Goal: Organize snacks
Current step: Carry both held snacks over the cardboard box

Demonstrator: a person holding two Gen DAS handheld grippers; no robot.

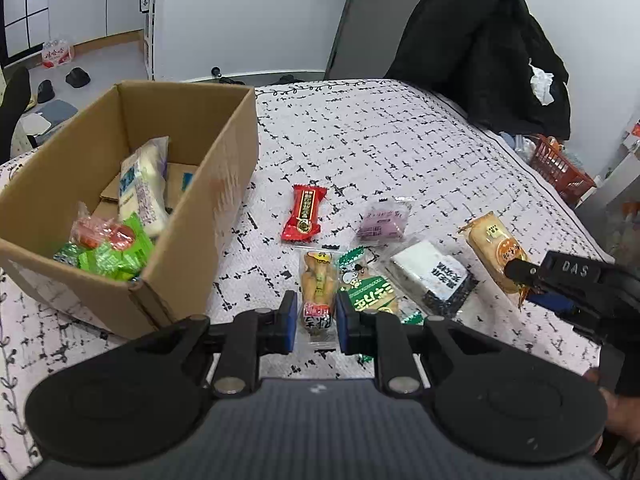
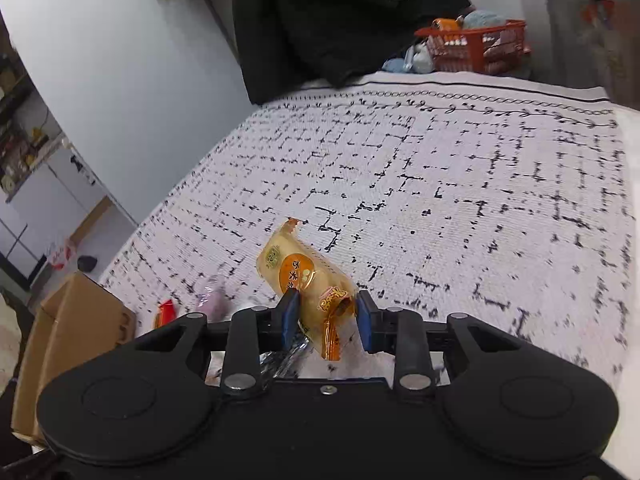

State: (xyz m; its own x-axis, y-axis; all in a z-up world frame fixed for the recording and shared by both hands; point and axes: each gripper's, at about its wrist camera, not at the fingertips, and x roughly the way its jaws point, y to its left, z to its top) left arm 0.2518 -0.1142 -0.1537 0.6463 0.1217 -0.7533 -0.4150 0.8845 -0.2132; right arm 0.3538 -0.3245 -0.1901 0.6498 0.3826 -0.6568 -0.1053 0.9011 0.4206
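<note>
My left gripper [image 1: 317, 316] has its jaws around the near end of a clear packet of yellow snacks [image 1: 317, 286] that lies on the patterned cloth; the pads look close to it, but contact is unclear. My right gripper [image 2: 325, 312] is shut on the orange-and-yellow rice cracker packet [image 2: 298, 272] and holds it off the cloth; it also shows in the left wrist view [image 1: 496, 250]. A cardboard box [image 1: 200, 216] at the left holds green, red and white packets. A red packet [image 1: 303, 213], a purple packet [image 1: 382, 220], a green packet [image 1: 366, 288] and a black-and-white packet [image 1: 434, 278] lie on the cloth.
A dark coat [image 1: 480, 40] hangs over a chair at the table's far right. An orange basket [image 2: 476, 46] stands beyond the far edge. The cloth's far half [image 2: 440, 184] carries nothing. The box [image 2: 68, 320] sits left of my right gripper.
</note>
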